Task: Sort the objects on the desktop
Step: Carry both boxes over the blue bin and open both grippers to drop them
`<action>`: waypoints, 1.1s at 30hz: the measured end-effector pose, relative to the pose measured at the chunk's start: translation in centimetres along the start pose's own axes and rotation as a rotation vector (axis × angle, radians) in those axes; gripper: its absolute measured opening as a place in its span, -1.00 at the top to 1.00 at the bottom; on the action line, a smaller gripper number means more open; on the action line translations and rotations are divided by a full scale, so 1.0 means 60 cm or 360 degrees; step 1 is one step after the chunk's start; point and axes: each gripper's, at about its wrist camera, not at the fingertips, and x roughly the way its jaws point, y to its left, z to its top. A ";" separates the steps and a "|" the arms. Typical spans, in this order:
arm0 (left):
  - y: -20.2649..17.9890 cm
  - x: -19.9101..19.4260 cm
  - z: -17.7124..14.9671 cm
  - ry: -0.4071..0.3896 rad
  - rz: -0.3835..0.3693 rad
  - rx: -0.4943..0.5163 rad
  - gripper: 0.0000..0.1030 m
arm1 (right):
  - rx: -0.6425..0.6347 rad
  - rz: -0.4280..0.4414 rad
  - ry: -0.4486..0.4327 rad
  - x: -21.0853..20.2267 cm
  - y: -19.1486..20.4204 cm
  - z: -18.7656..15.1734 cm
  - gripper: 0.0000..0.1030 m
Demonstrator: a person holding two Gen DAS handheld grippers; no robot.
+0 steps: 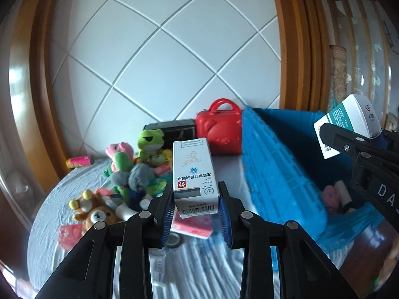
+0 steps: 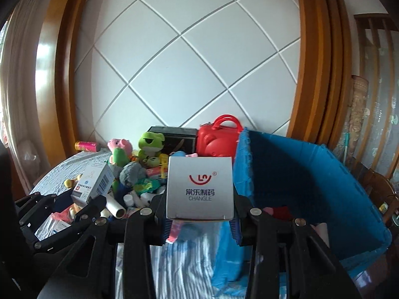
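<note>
Both grippers grip medicine cartons above the cluttered bench point(image 1: 49, 199): left gripper point(image 1: 195, 209) fingers clamp the eye-drop box point(image 1: 193, 174); right gripper point(image 2: 199, 220) fingers clamp the Changle box point(image 2: 199, 186) beside the blue crate point(image 2: 299, 174).

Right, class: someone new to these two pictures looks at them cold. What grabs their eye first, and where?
Each gripper is shut on a medicine carton: the left gripper holds a tall white eye-drop box, the right gripper a squat white Changle box. Beside them stands the big blue plastic crate, with a heap of plush toys left of it.
</note>
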 end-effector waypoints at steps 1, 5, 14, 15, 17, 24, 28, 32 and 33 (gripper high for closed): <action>-0.031 0.001 0.006 -0.0012 -0.0023 0.0011 0.39 | 0.0016 -0.0027 -0.0007 -0.003 -0.032 -0.002 0.29; -0.160 0.009 0.032 -0.0049 -0.0083 0.0046 0.39 | 0.0066 -0.0130 -0.0029 -0.015 -0.171 -0.013 0.29; -0.411 0.078 0.054 0.0116 -0.0146 0.0129 0.39 | 0.0088 -0.0243 0.0058 0.000 -0.437 -0.044 0.29; -0.430 0.085 0.053 0.0147 -0.0143 0.0138 0.39 | 0.0089 -0.0238 0.0077 0.007 -0.456 -0.048 0.29; -0.460 0.101 0.048 0.0213 -0.0125 0.0154 0.39 | 0.0092 -0.0229 0.0116 0.020 -0.488 -0.058 0.29; -0.508 0.139 0.038 0.0361 -0.0072 0.0160 0.39 | 0.0094 -0.0169 0.0234 0.066 -0.539 -0.086 0.29; -0.521 0.139 0.036 0.0371 -0.0069 0.0168 0.35 | 0.0083 -0.0156 0.0272 0.083 -0.550 -0.091 0.29; -0.531 0.137 0.034 0.0352 -0.0051 0.0186 -0.09 | 0.0081 -0.0151 0.0276 0.087 -0.554 -0.093 0.29; -0.534 0.135 0.034 0.0344 -0.0047 0.0187 -0.17 | 0.0081 -0.0155 0.0276 0.087 -0.556 -0.094 0.29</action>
